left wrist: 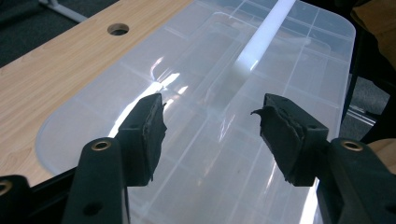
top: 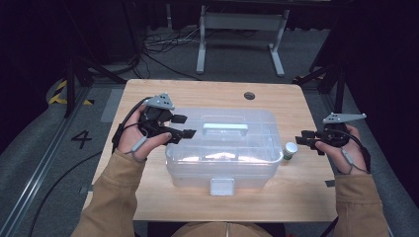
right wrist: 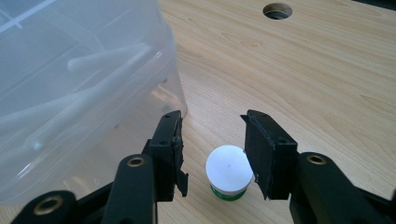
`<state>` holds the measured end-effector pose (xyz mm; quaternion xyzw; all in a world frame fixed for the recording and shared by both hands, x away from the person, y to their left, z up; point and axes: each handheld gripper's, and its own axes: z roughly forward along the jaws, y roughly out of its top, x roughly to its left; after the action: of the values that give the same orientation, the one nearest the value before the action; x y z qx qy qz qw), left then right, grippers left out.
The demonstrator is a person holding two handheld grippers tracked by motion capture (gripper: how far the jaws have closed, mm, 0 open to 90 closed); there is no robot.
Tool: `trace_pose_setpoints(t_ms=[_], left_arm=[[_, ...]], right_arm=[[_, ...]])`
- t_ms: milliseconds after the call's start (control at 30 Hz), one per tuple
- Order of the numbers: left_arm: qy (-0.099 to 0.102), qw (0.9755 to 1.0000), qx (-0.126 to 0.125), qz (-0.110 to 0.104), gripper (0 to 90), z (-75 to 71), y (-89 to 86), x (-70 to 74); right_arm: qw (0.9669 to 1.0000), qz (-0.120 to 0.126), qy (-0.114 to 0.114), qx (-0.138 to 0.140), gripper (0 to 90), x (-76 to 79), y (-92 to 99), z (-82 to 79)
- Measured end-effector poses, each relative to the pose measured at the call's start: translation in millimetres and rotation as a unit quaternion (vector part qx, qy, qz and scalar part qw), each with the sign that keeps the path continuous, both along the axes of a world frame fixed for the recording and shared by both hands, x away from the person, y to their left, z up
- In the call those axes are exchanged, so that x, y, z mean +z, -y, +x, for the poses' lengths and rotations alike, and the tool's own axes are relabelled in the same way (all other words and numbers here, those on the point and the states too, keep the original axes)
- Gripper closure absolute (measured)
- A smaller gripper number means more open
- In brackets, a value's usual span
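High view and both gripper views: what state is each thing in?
Clear storage box: lid on, front latch down.
Small white-capped jar: upright, capped, beside the box on the table.
Left gripper: open, empty, over the box lid.
Right gripper: open around the jar.

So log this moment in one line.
left claw open over clear box | right claw open around small jar | table
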<state>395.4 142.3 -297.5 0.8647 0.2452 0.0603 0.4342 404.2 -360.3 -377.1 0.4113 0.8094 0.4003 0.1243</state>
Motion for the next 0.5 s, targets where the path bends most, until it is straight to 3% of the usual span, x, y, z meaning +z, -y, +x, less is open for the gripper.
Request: trace_pose_setpoints(t_ms=[233,500], left_arm=[[0.005,0.9999,-0.009,0.008,37.3,5.0,12.9,-3.2],[-0.001,0.9998,-0.012,0.018,37.0,9.0,27.2,-8.1]], right_arm=[[0.9993,0.020,-0.001,0.032,54.9,-3.9,-4.3,1.2],[0.9993,0.001,-0.010,0.035,51.0,-6.2,-7.7,3.1]])
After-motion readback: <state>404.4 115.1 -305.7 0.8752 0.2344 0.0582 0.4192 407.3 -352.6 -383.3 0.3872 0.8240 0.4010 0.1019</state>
